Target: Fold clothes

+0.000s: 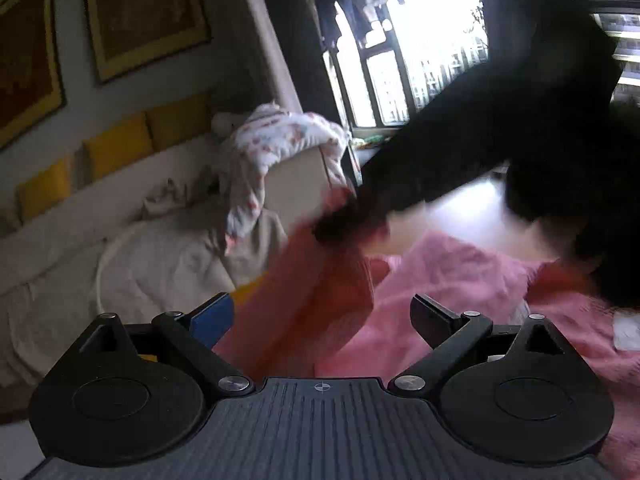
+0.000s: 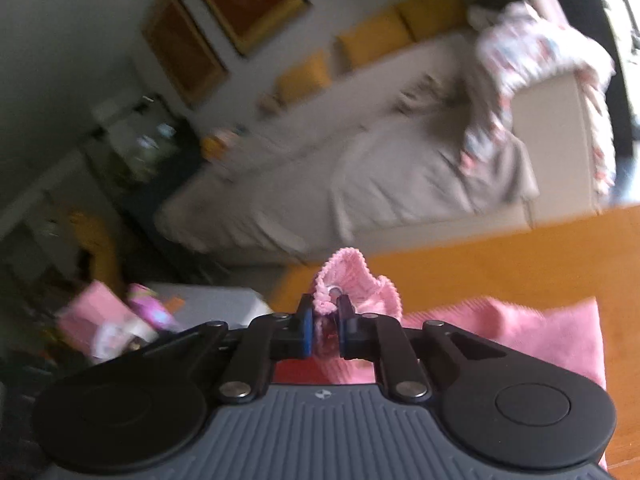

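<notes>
A pink knitted garment [image 1: 448, 280] lies spread below my left gripper [image 1: 324, 316], part of it hanging as a lifted fold [image 1: 320, 280] in front of the wide-open jaws; the pads do not press on it. A dark sleeve [image 1: 500, 128] reaches in from the right, over the garment. In the right wrist view my right gripper [image 2: 325, 330] is shut on a ribbed edge of the pink garment [image 2: 348, 276], which bunches up between the blue pads. The rest of that garment [image 2: 540, 332] trails over an orange-brown table [image 2: 500, 264].
A beige sofa [image 2: 360, 184] with yellow cushions [image 1: 116, 144] stands behind, a floral cloth [image 1: 280, 136] draped over its arm. Framed pictures [image 1: 144, 12] hang on the wall. A bright window [image 1: 420, 40] is at the right. Pink boxes [image 2: 104, 320] sit low left.
</notes>
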`<state>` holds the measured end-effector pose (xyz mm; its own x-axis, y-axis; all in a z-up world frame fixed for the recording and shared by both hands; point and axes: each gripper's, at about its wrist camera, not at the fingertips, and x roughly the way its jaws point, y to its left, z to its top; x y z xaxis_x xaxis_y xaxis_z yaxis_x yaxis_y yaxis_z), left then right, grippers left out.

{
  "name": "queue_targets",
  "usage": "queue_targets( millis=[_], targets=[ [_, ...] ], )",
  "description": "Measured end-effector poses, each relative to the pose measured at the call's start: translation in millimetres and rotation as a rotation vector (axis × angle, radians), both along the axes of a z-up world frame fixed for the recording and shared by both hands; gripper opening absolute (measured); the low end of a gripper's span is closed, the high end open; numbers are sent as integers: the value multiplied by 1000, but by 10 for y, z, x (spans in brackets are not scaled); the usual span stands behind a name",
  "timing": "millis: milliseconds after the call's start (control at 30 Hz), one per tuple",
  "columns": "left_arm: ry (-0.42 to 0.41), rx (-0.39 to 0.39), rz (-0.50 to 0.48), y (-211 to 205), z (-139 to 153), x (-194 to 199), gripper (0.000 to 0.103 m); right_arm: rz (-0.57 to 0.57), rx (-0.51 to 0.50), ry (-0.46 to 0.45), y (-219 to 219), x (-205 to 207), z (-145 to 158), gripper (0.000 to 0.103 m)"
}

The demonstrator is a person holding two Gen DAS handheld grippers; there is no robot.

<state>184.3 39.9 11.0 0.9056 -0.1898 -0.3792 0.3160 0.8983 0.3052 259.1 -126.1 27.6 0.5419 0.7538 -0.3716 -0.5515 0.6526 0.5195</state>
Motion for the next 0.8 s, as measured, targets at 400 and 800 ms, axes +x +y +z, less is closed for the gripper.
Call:
queue_targets(
  millis=[400, 800],
  targets=[
    [108, -559, 203, 1270, 466, 334, 10, -74, -170, -230, -10, -416, -103, 51],
    [127, -790, 217, 1841, 660, 32, 11, 98, -404, -168, 943, -339, -760, 10]
  ],
)
